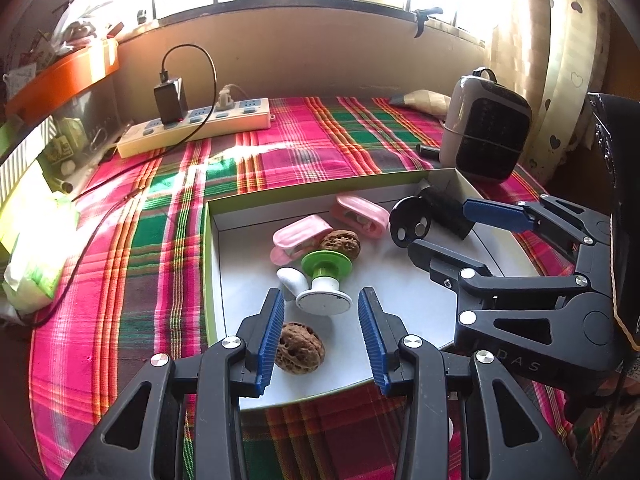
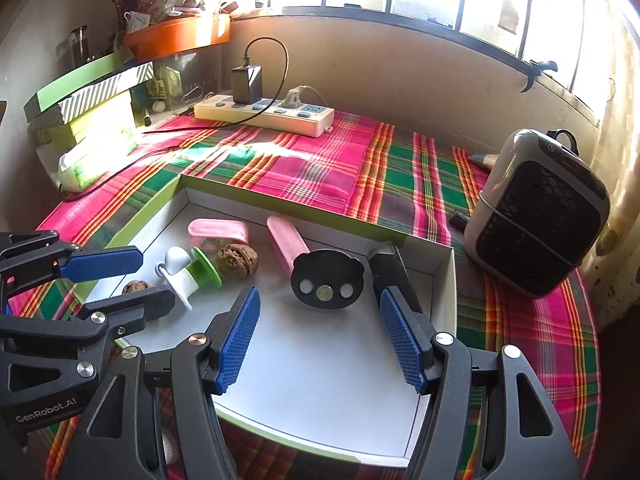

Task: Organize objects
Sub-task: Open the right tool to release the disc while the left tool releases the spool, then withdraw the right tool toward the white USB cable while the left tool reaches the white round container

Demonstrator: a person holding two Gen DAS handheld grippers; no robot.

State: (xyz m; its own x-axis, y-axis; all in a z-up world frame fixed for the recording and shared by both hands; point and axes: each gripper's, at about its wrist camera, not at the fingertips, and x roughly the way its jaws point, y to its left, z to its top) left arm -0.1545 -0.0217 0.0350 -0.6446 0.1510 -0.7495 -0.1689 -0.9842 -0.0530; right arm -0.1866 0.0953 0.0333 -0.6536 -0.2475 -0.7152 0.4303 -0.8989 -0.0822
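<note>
Where the pink, green and orange plaid cloth covers the worktop, a shallow cardboard box with a lime-green outside and white inside lies open, and every small item of the task sits on its white floor. Behind it, well apart, a cream power strip with a black charger plugged in lies near the wall, and a grey and black portable heater stands just beside the box's far right corner.

The left claw hangs over the near left part of the box with its blue-padded jaws apart and nothing gripped; a wrinkled brown walnut lies on the floor between them, beside the left pad, not pinched. The right claw hangs over the bare near right floor, jaws wide, empty.

Past the left claw stands a green and white spool-shaped plastic piece, touching a small white plastic piece. Behind these lie two pink plastic clips, with a second brown walnut against the nearer clip. A flat black bear-head-shaped disc with round metal studs leans upright ahead of the right claw, and a black ribbed block sits in the far right corner.
</note>
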